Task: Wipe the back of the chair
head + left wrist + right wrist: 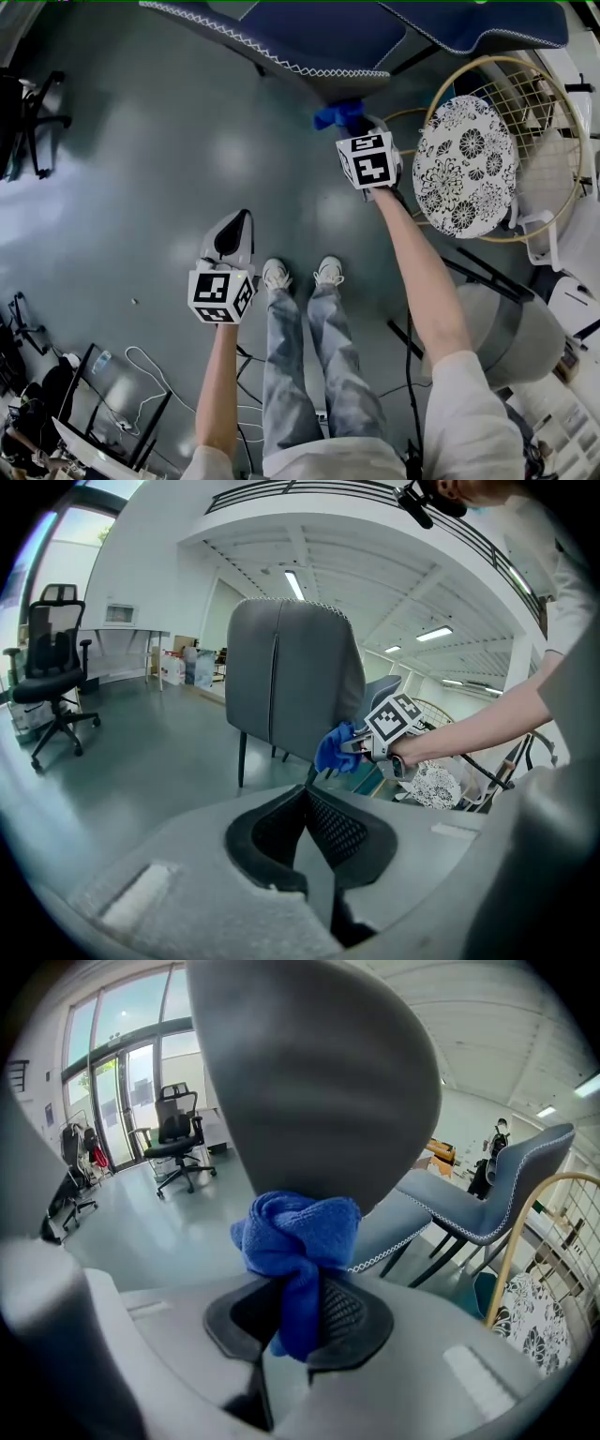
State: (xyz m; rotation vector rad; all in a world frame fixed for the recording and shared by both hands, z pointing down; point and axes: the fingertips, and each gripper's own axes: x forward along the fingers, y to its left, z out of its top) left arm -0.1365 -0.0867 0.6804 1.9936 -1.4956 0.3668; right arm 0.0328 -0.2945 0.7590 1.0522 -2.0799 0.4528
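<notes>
Between the right gripper's (298, 1327) jaws sits the cloth (298, 1232).

Open office, swivel chair (52, 672), desk (127, 632), ceiling strip lights (293, 583)

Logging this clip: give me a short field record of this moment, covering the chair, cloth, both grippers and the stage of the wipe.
chair: grey, upright
cloth: blue, bunched, at the lower edge of the chair's back
right gripper: shut on cloth
left gripper: shut, empty, held back from the chair
stage: cloth looks to be against the back; contact not certain
nearby: patterned cushion on a wire chair, at the person's right
</notes>
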